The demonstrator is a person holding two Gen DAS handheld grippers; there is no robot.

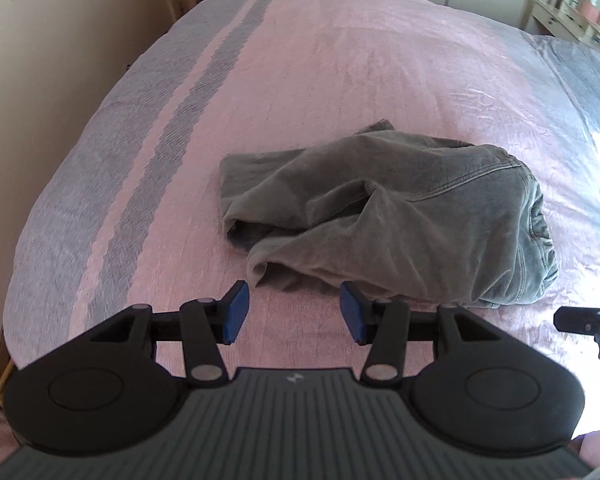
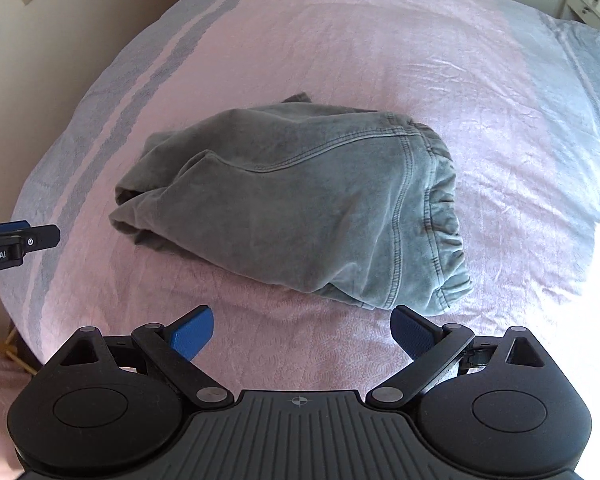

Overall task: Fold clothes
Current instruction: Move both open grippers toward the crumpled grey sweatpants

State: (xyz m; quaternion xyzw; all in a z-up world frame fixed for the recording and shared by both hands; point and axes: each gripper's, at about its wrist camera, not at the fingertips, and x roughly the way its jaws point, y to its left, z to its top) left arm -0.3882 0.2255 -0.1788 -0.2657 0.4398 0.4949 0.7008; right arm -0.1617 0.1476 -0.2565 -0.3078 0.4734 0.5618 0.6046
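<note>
Grey trousers (image 2: 300, 208) bunched mid-bed (image 2: 340, 40), long axis 9-to-3, waistband at 3. Left gripper (image 1: 292, 312) and right gripper (image 2: 302, 334) both have jaws open, empty. Cloth at 12, left nearer.

One legible marking found. In the right wrist view, white lettering reading "Robot.AI" stands on the black side of the left gripper (image 2: 18, 240) at the picture's left edge; the word is cut off at the frame, so any leading characters cannot be read. Small emblems on both gripper bodies carry no readable text.
</note>
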